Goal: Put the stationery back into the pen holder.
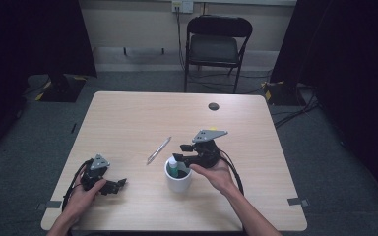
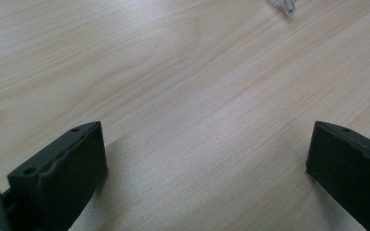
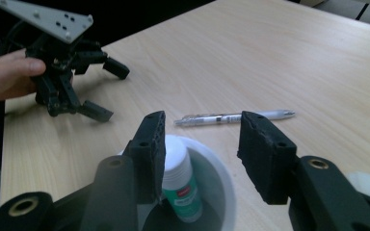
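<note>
Dim, soft overhead light leaves the room's edges nearly black, the table (image 1: 128, 118) evenly lit with faint shadows, and the close gripper views slightly blurred.

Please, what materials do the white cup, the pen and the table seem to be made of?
Cup: probably glazed ceramic or plastic; smooth white wall, thick rim.
Pen: seemingly clear plastic with metallic parts; its see-through barrel glints.
Table: likely wood-look laminate; pale, even grain, matte sheen.
</note>
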`<state>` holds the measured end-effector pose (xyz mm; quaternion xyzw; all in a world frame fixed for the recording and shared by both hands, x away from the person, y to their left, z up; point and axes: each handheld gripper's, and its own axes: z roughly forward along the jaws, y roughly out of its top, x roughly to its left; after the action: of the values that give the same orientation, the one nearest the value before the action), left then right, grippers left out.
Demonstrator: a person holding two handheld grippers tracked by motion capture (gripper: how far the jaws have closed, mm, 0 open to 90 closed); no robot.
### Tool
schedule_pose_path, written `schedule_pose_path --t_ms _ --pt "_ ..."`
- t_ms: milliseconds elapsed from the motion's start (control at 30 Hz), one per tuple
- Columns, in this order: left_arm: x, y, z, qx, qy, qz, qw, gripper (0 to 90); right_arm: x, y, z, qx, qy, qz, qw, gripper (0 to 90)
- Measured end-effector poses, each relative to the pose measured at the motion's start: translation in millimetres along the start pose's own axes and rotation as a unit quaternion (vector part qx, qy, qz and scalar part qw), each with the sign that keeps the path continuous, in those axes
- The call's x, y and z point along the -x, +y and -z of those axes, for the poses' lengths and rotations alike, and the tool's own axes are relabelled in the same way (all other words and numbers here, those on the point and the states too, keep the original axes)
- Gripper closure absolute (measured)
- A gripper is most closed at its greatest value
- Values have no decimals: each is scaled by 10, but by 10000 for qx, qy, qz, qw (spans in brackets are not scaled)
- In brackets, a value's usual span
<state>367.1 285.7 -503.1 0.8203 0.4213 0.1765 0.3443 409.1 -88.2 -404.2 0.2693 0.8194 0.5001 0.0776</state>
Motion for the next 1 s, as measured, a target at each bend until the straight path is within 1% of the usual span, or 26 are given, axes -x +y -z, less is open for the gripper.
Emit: schedule_pose_path --t_ms 100,133,167,200,233,267,300,333,367,400,467,567,633,767,833,867,900,967,1000 --pt "0 0 0 2 0 2 10000 0 81 3 67 28 -115 -54 9999 525" --pt "0 0 0 1 0 1 10000 0 125 1 91 31 -131 -101 9999 525" --pt "0 0 0 0 0 -3 10000 0 211 6 151 89 -236 -188 9995 526" --pt "0 0 0 1 0 1 10000 0 211 6 151 89 -236 -188 9995 526" --pt "0 0 0 1 0 -1 10000 0 253 10 182 116 -303 -211 9992 534" --pt "0 0 0 2 0 1 10000 0 299 12 209 136 -342 -264 9990 534" --pt "0 0 0 0 2 -1 10000 0 391 6 247 175 -420 -324 9984 535" --pt "0 0 0 0 2 0 10000 0 432 -3 251 143 -492 -360 9980 537" --pt "1 0 0 2 2 1 10000 0 432 -3 251 143 -492 -360 9980 537" --pt "1 0 0 2 3 0 10000 0 470 -17 249 89 -557 -361 9978 546" --pt "0 0 0 0 3 -1 10000 0 543 -62 219 -31 -618 -379 9974 553" --pt "0 0 0 1 2 -1 10000 0 649 -133 146 -203 -707 -478 9961 556" --pt "0 0 0 2 2 1 10000 0 716 -161 84 -334 -756 -468 9955 564" --pt "0 0 0 1 0 0 10000 0 853 -212 -44 -386 -858 -563 9940 584" --pt "0 0 0 1 0 0 10000 0 904 -231 -111 -426 -850 -611 9936 589" --pt "0 0 0 1 2 -1 10000 0 926 -226 -149 -535 -880 -593 9929 588" --pt "0 0 0 3 1 1 10000 0 945 -213 -177 -587 -935 -546 9924 590" --pt "1 -1 0 3 3 -1 10000 0 994 -186 -216 -562 -935 -549 9925 594" --pt "0 0 0 0 0 -3 10000 0 1022 -175 -240 -603 -956 -555 9920 590"
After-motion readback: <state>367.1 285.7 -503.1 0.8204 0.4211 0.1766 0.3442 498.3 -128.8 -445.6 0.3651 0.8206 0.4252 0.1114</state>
